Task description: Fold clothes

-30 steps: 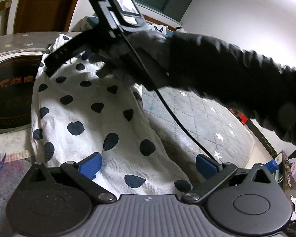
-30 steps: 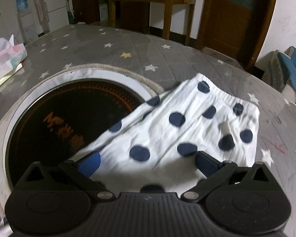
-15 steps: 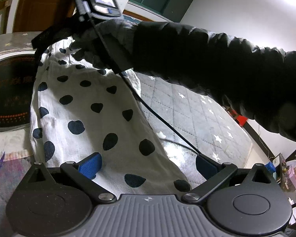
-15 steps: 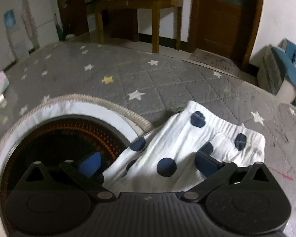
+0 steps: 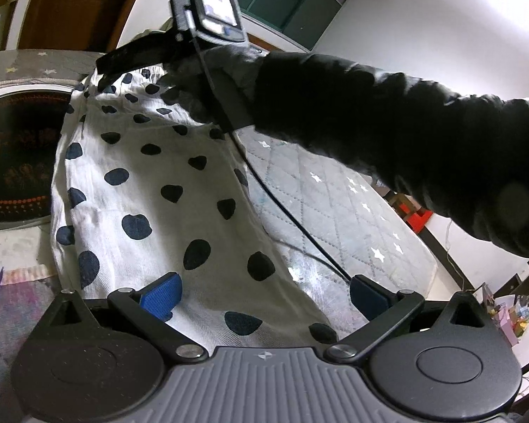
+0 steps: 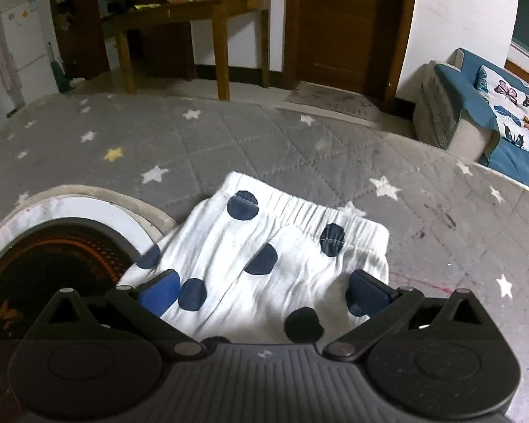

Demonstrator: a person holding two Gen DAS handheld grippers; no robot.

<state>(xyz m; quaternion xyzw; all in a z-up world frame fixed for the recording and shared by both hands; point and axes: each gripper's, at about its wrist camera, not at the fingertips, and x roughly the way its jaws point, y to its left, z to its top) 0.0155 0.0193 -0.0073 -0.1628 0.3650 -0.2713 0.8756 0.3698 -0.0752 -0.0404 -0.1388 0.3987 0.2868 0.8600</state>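
White trousers (image 5: 151, 190) dotted with dark blue spots lie stretched across a grey quilted cover (image 6: 264, 141) printed with stars, one long edge overlapping a round black panel (image 5: 14, 155) ringed in white that is set into the counter. The left claw (image 5: 264, 296) sits low over one end of the garment, its blue-padded fingers (image 5: 160, 296) spread wide with cloth lying between them, gripping nothing. At the far end from it, beside the panel's rim, the right claw (image 6: 262, 294) hangs over the elastic waistband (image 6: 299, 211), its fingers likewise set wide apart with spotted fabric between them; whether they touch the cloth cannot be told. In the left wrist view that second tool (image 5: 194, 31) shows from behind, with a small lit screen on top, held by a gloved hand (image 5: 208, 84) in a black sleeve (image 5: 388, 130), a thin black cable (image 5: 282, 211) trailing down past the trousers. Beyond the waistband stand a wooden table (image 6: 194, 17), a brown door (image 6: 349, 24) and a blue sofa (image 6: 493, 116) with a butterfly-print cushion.
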